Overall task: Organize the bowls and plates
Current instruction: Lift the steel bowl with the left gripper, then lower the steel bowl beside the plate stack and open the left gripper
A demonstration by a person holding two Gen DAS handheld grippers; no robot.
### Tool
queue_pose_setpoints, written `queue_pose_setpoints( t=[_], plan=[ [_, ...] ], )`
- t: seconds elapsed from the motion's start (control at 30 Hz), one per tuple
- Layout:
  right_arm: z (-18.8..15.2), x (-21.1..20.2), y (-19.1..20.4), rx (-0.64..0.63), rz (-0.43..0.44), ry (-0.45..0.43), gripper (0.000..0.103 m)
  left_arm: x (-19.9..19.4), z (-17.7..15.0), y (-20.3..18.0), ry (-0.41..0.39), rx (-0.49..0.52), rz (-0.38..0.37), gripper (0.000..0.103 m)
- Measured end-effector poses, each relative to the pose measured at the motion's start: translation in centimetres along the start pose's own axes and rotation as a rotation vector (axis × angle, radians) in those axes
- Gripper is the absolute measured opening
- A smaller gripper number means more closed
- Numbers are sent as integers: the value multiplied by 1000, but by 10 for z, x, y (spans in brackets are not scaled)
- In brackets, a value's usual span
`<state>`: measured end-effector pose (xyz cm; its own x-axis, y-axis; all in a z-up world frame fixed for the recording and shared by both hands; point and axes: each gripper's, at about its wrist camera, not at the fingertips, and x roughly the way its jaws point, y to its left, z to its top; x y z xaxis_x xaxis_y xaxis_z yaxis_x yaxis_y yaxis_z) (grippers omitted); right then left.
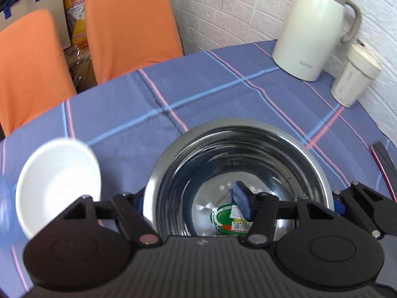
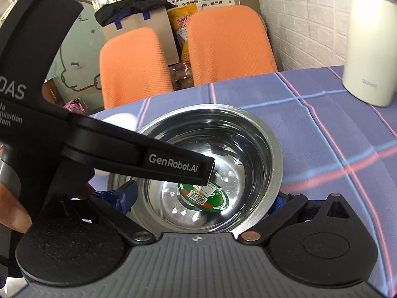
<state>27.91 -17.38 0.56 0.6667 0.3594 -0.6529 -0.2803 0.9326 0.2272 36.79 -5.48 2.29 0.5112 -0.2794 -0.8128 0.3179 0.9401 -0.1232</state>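
Observation:
A steel bowl (image 1: 238, 134) with a green sticker on its bottom fills the middle of both views, above the blue checked tablecloth (image 1: 198, 87). My right gripper (image 2: 202, 198) spans the bowl (image 2: 248, 124), one blue pad against each outer side. My left gripper (image 1: 191, 202) straddles the bowl's left rim with a wide gap. One of its fingers (image 2: 173, 164) reaches inside over the sticker, clear of the wall, and the other is outside. A white bowl (image 1: 59, 183) sits on the cloth to the left, blurred.
A cream thermos jug (image 1: 315, 29) and a lidded cream cup (image 1: 354, 74) stand at the back right by the white brick wall. Two orange chairs (image 1: 129, 24) are beyond the table's far edge. Dark sticks (image 1: 383, 159) lie at the right edge. A person's hand (image 2: 12, 211) holds the left gripper.

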Motion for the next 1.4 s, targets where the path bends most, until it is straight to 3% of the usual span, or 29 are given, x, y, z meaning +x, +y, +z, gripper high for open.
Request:
queue_pose_setpoints(
  t=[0.33, 0.5, 0.8, 0.93, 1.07, 1.1, 1.13, 1.23, 1.4],
  plan=[
    [-76, -62, 44, 15, 10, -2, 90, -67, -105, -21, -52, -1, 32, 59],
    [-98, -71, 57, -11, 26, 6, 89, -82, -137, -20, -76, -12, 59, 59],
    [-106, -60, 52, 2, 39, 46, 89, -69, -144, -16, -49, -34, 39, 61],
    [-110, -66, 48, -14, 17, 38, 89, -86, -139, -15, -117, -21, 65, 77],
    [-109, -77, 34, 41, 30, 21, 89, -118, -133, -6, -209, -23, 99, 82],
    [-110, -79, 30, 59, 35, 15, 89, -126, -133, -3, -228, -30, 112, 98],
    [-111, -83, 25, 83, 39, 5, 89, -134, -134, 1, -257, -44, 125, 102],
    [-112, -89, 13, 154, 45, -17, 89, -155, -141, 8, -315, -58, 153, 102],
    [-110, -94, 3, 275, 54, -24, 89, -169, -152, 17, -324, -79, 190, 102]
  ],
)
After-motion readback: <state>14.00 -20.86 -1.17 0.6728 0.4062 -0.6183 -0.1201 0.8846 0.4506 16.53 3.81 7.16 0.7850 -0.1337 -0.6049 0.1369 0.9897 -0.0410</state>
